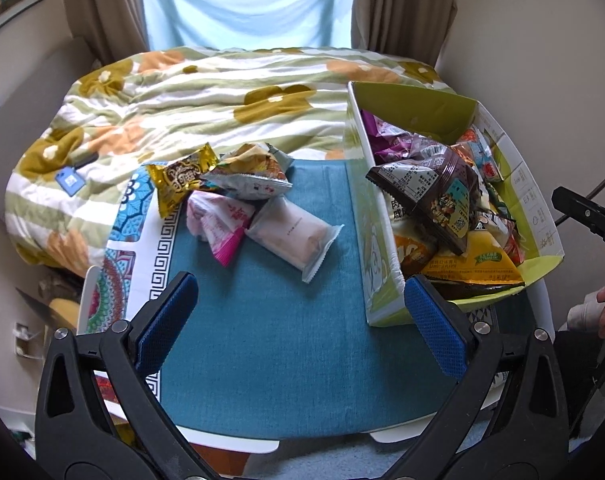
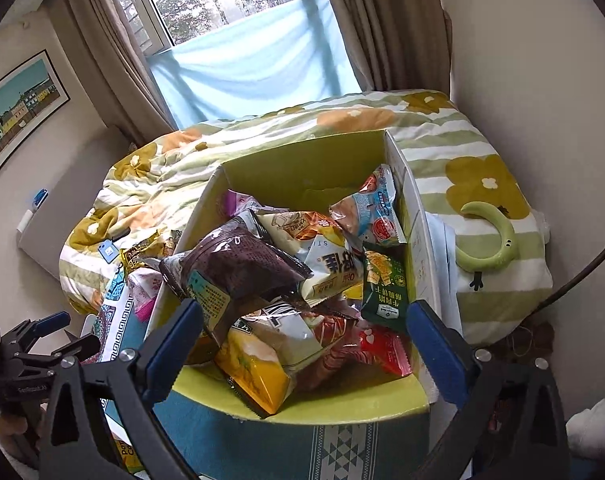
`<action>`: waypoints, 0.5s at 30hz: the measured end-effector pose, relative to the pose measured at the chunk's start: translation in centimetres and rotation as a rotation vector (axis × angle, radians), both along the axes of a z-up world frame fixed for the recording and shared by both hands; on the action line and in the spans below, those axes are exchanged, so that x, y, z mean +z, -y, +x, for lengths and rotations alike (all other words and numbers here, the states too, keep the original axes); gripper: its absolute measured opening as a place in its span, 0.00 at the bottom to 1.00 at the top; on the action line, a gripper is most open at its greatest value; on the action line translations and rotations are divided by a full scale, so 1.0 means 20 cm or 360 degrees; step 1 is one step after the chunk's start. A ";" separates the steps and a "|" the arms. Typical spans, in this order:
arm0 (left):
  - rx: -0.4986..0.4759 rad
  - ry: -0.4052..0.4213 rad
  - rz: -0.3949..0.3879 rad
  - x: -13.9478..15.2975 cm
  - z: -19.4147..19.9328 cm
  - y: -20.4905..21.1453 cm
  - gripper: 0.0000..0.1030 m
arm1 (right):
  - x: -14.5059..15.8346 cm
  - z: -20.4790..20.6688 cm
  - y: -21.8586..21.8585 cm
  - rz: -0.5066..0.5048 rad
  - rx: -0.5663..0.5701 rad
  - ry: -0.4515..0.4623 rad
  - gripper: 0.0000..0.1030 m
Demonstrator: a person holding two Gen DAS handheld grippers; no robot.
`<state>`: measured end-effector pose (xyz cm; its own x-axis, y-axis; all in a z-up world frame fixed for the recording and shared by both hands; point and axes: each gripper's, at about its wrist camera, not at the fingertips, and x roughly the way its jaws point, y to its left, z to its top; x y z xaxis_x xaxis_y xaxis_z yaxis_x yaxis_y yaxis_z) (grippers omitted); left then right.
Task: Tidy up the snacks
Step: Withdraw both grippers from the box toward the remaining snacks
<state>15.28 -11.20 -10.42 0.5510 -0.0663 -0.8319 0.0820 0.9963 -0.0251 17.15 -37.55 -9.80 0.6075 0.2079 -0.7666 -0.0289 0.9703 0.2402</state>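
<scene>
A green cardboard box stands on the right of a teal mat and is heaped with snack packets; it also shows in the right wrist view. To its left lie loose snacks: a gold packet, a grey-orange packet, a pink-white packet and a pale wrapped cake. My left gripper is open and empty, short of the loose snacks. My right gripper is open and empty over the box's near end, above a brown packet and a yellow packet.
The small table abuts a bed with a floral striped quilt. A green crescent toy lies on the quilt right of the box. Curtains and a window are behind. The left gripper shows at the right wrist view's left edge.
</scene>
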 end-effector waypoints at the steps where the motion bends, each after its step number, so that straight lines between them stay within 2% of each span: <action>1: 0.0018 0.0014 0.0004 0.02 -0.02 -0.02 0.99 | 0.01 0.00 -0.01 -0.0009 0.0007 0.0001 0.98; 9: 0.0179 0.0121 0.0054 0.13 -0.08 -0.26 0.99 | 0.14 0.01 -0.15 0.0031 0.0157 0.0127 0.98; 15: 0.0172 0.0172 0.0091 0.16 -0.01 -0.45 0.99 | 0.25 0.06 -0.38 -0.0015 0.0279 0.0245 0.98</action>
<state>15.15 -2.20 -7.12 0.6391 0.0437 -0.7679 -0.0264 0.9990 0.0349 18.34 -29.97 -4.73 0.6728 0.3137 -0.6701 -0.2327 0.9494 0.2108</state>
